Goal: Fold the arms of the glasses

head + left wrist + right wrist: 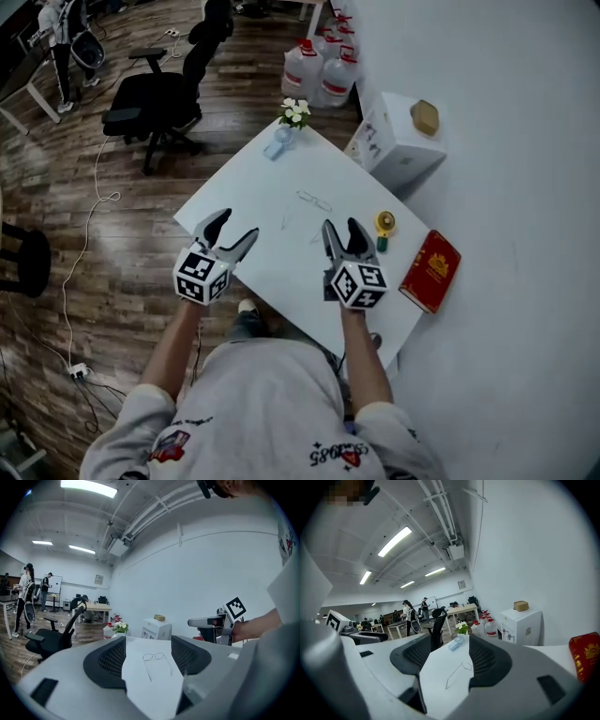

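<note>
On the white rectangular table [272, 258], mid-surface: thin wire-framed glasses [314, 201] lying flat, both arms swung out toward the near edge, touched by neither tool.

Step in hand, my read: approach only, nothing folded yet.
- the left gripper [239, 223] hovers over the near-left part of the table, jaws spread, nothing between them; the glasses lie ahead of it.
- the right gripper [341, 225] is near-right, jaws apart and closing, also empty; the glasses sit ahead of the pads, not between them.

Next move probably calls for one tool to steady the front of the frame and the other to catch an arm near its tip and sweep it inward behind the lenses. The wire is thin and lies flat on the table, so getting a pad against an arm is the fiddly part, and the frame may skate.

Containers:
- small flower pot [461, 632] at the far corner holds white flowers [295, 109]; a pale blue object [279, 142] lies beside it, can't identify.
- clear water jugs [319, 73] with red caps stand on the floor beyond the table; fill level not readable.
- white cabinet [398, 150] by the table's right side carries a tan rounded lump [424, 116] on top.
</note>
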The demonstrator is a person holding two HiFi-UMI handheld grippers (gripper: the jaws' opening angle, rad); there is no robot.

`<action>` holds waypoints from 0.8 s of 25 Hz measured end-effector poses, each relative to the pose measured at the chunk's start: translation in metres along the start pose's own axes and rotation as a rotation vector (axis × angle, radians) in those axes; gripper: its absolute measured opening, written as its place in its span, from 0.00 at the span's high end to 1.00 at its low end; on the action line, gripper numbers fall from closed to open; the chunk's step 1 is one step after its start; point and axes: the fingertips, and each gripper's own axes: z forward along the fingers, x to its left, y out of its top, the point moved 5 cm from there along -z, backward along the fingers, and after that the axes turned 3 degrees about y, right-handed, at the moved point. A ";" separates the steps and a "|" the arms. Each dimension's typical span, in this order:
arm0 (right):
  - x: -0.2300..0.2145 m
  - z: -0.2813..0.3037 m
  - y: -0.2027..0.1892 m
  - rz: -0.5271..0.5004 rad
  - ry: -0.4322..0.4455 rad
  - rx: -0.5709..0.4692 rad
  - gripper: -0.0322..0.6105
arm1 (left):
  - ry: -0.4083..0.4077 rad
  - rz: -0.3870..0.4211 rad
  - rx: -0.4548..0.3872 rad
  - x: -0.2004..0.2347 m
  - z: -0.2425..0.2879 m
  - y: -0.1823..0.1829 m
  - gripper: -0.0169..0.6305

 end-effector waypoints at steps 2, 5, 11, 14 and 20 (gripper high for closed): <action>-0.004 0.006 0.002 0.001 -0.012 -0.002 0.58 | -0.028 0.004 0.009 0.005 0.012 0.000 0.51; -0.012 0.016 0.002 -0.001 -0.020 0.012 0.61 | -0.050 0.001 0.030 0.012 0.028 -0.002 0.51; -0.042 0.035 -0.001 -0.013 0.001 0.093 0.65 | -0.066 -0.038 0.059 0.016 0.058 -0.007 0.51; -0.052 0.054 -0.007 -0.036 0.070 0.176 0.69 | -0.078 -0.053 0.081 0.018 0.072 -0.012 0.51; -0.072 0.098 -0.033 -0.076 0.187 0.333 0.68 | -0.078 -0.073 0.136 0.033 0.099 -0.029 0.51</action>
